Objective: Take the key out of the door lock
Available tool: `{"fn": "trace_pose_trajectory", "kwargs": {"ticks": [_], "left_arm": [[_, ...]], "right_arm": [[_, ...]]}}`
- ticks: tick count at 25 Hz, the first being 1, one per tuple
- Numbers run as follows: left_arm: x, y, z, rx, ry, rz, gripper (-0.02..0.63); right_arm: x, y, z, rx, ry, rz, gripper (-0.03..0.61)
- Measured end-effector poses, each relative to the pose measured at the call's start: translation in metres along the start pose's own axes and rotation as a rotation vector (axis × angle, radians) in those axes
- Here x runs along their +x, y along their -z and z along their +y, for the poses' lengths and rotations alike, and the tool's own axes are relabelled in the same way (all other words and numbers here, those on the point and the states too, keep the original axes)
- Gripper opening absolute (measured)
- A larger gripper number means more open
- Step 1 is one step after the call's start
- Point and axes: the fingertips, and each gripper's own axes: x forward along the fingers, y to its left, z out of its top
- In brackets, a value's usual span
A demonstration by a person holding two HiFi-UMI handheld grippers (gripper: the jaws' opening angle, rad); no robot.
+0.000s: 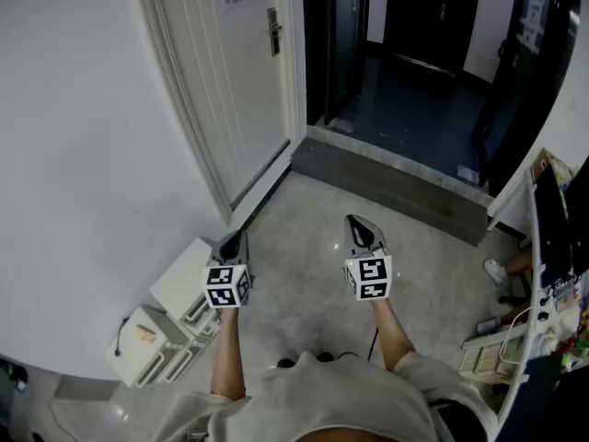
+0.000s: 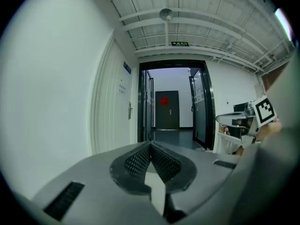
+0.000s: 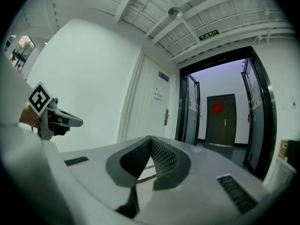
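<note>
Door lock (image 1: 273, 31) on white door (image 1: 230, 90): well ahead of both grippers, left of their tips; key too small to make out | left gripper (image 1: 236, 239): jaws pressed together, empty | right gripper (image 1: 355, 221): jaws pressed together, empty, beside the left.

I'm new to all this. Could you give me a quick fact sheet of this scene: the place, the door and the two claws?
place: hallway, seen from above
door: white, ahead on the left, beside a dark doorway
lock: on the door's right edge; key too small to make out
left claw: shut, empty, well short of the door
right claw: shut, empty, beside the left claw
boxes: white, on the floor by the wall
</note>
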Motion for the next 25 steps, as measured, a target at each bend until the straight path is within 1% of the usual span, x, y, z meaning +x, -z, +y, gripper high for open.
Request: {"fn": "trace_pose_trajectory", "kwargs": {"ticks": [9,13,22,25], "left_arm": [[0.009,0.002,-0.005,0.005,-0.008,0.012,0.018],[0.015,0.001,-0.014,0.010,-0.011,0.011,0.018],[0.031,-0.003,-0.040,0.016,-0.032,0.008,0.018],[0.039,-0.002,-0.050,0.017,-0.031,0.013,0.018]], "right_arm": [[0.004,0.002,-0.011,0.011,0.000,-0.001,0.023],[0.003,0.007,-0.019,0.027,-0.010,0.001,0.023],[0.007,0.018,-0.043,0.029,-0.053,0.000,0.023],[0.009,0.023,-0.055,0.024,-0.055,0.006,0.023]]}}
